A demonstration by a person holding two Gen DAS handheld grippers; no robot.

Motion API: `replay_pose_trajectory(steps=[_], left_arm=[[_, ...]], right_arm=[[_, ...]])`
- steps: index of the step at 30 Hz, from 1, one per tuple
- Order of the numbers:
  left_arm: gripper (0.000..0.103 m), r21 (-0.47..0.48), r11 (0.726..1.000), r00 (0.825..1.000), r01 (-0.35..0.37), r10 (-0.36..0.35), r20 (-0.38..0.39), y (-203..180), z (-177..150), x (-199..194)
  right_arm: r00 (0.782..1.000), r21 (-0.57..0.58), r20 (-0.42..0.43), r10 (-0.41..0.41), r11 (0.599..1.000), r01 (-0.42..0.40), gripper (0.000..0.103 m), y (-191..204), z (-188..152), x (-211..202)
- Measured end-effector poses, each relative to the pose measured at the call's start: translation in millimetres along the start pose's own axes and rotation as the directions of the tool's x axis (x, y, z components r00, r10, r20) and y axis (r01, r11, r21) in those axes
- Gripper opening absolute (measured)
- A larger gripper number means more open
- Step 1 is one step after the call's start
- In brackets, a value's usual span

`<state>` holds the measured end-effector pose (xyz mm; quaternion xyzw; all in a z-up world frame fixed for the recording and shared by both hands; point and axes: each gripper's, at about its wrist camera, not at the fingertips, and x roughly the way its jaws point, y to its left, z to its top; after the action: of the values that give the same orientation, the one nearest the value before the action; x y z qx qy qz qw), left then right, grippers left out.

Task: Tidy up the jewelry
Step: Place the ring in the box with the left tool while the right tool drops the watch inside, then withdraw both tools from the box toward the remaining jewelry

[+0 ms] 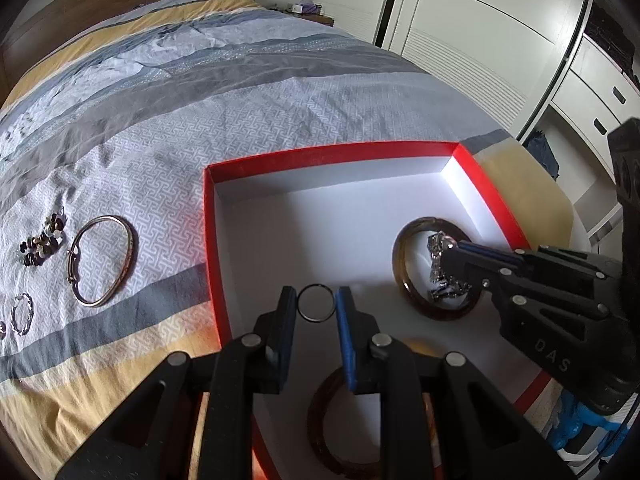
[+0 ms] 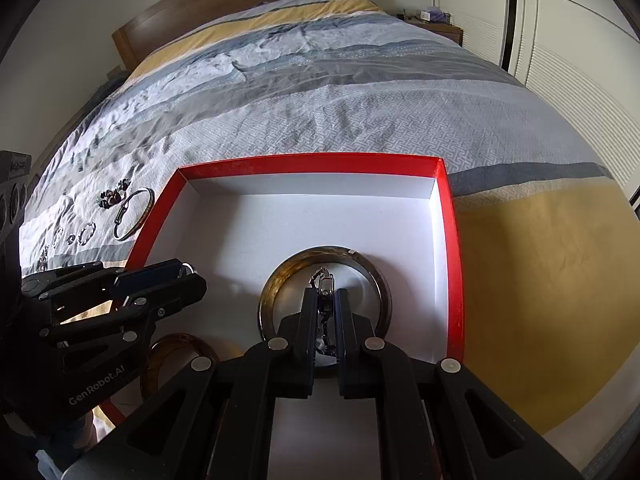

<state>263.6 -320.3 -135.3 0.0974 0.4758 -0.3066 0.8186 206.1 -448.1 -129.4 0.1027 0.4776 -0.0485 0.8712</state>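
Observation:
A red box [image 1: 208,216] with a white inside lies on the bed; it also shows in the right wrist view [image 2: 452,240]. My left gripper [image 1: 317,303] is shut on a thin dark ring [image 1: 316,304] and holds it over the box floor. My right gripper [image 2: 325,295] is shut on a silver chain [image 2: 325,288], above a brown bangle [image 2: 280,276] that lies in the box. In the left wrist view the chain [image 1: 440,268] hangs inside that bangle [image 1: 404,248]. A second brown bangle [image 1: 320,412] lies in the box under my left gripper.
On the bedspread left of the box lie a gold bangle [image 1: 104,260], a dark beaded piece [image 1: 42,246] and a small twisted ring [image 1: 22,314]. White wardrobes [image 1: 460,20] stand to the right of the bed.

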Motion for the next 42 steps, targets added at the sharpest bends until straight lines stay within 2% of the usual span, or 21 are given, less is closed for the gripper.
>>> replay_pose_trajectory(steps=[4, 6, 11, 16, 20, 26, 35, 38, 42], left_arm=[[0.020, 0.002, 1.000, 1.000, 0.003, -0.003, 0.005, -1, -2, -1], [0.021, -0.012, 1.000, 1.000, 0.023, -0.023, -0.004, 1, -3, -3], [0.037, -0.020, 0.999, 0.999, 0.035, -0.035, 0.008, -1, -3, -16], [0.037, -0.026, 0.999, 0.999, 0.025, -0.024, 0.032, 3, -10, -46], [0.037, -0.042, 0.999, 0.998, -0.011, 0.014, 0.064, 17, -27, -80], [0.037, -0.120, 0.989, 0.990, -0.092, 0.104, 0.099, 51, -68, -134], [0.037, -0.256, 0.948, 0.967, -0.188, 0.224, 0.121, 104, -135, -217], [0.037, -0.313, 0.924, 0.951, -0.219, 0.273, 0.143, 125, -156, -246], [0.037, -0.404, 0.878, 0.921, -0.257, 0.349, 0.173, 154, -180, -285]], right_arm=[[1.000, 0.008, -0.003, -0.014, 1.000, 0.014, 0.009, -2, -1, -4], [1.000, 0.015, 0.002, -0.021, 1.000, 0.021, 0.015, -4, -2, -9], [0.999, 0.029, 0.018, -0.041, 0.999, 0.040, 0.025, -7, -6, -26], [0.999, 0.046, 0.033, -0.042, 0.998, 0.040, 0.026, -7, -13, -48], [0.998, 0.052, 0.053, -0.029, 0.998, 0.026, 0.027, 3, -19, -69], [0.996, 0.030, 0.091, 0.013, 0.999, -0.015, 0.028, 33, -29, -104], [0.985, -0.052, 0.145, 0.091, 0.995, -0.084, 0.028, 90, -43, -151], [0.980, -0.077, 0.164, 0.114, 0.992, -0.102, 0.028, 109, -43, -164], [0.973, -0.123, 0.184, 0.141, 0.985, -0.119, 0.028, 135, -41, -178]])
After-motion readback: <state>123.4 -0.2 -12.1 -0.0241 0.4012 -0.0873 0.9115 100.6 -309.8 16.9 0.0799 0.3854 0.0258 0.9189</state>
